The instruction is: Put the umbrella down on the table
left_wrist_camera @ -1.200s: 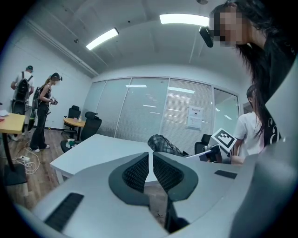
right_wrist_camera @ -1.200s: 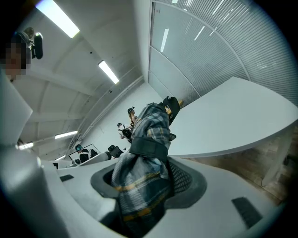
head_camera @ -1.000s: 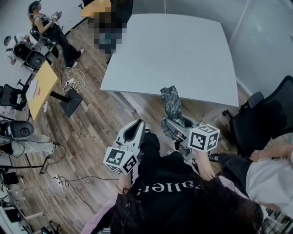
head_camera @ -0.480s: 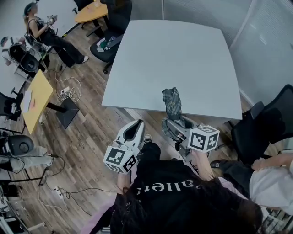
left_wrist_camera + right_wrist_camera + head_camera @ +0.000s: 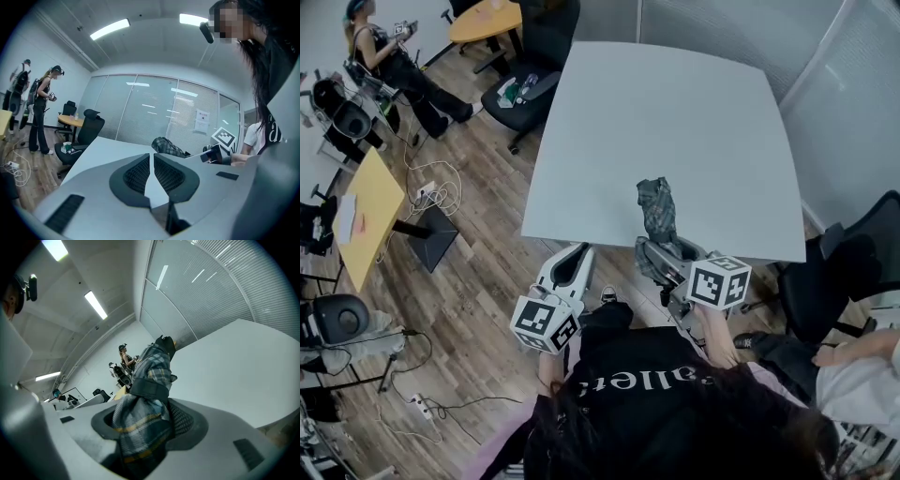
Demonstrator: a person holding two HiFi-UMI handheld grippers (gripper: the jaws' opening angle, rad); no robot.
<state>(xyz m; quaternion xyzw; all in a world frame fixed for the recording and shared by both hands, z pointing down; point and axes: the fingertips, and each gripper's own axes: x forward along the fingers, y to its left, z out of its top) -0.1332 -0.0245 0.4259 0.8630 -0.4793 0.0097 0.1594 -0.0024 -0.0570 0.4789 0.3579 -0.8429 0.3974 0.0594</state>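
Note:
A folded plaid umbrella (image 5: pixel 656 208) sticks out forward from my right gripper (image 5: pixel 661 258), which is shut on its lower part. Its far end reaches over the near edge of the large white table (image 5: pixel 675 122). In the right gripper view the umbrella (image 5: pixel 147 380), wrapped by a dark strap, fills the space between the pads of the right gripper (image 5: pixel 147 420). My left gripper (image 5: pixel 572 265) hovers to the left, short of the table's near edge, its jaws together with nothing in them. The left gripper view shows the left gripper (image 5: pixel 151 161) pointing across the tabletop, the umbrella (image 5: pixel 168 146) off to its right.
A black office chair (image 5: pixel 853 272) stands right of the table, another (image 5: pixel 534 56) at its far left corner. A seated person's arm (image 5: pixel 862 342) is at the lower right. Yellow tables (image 5: pixel 370 211), a standing person (image 5: pixel 389 56) and floor cables (image 5: pixel 441 178) lie to the left.
Both grippers have moved forward toward the table with the person. The umbrella's far end, earlier short of the near edge, now lies over the tabletop.

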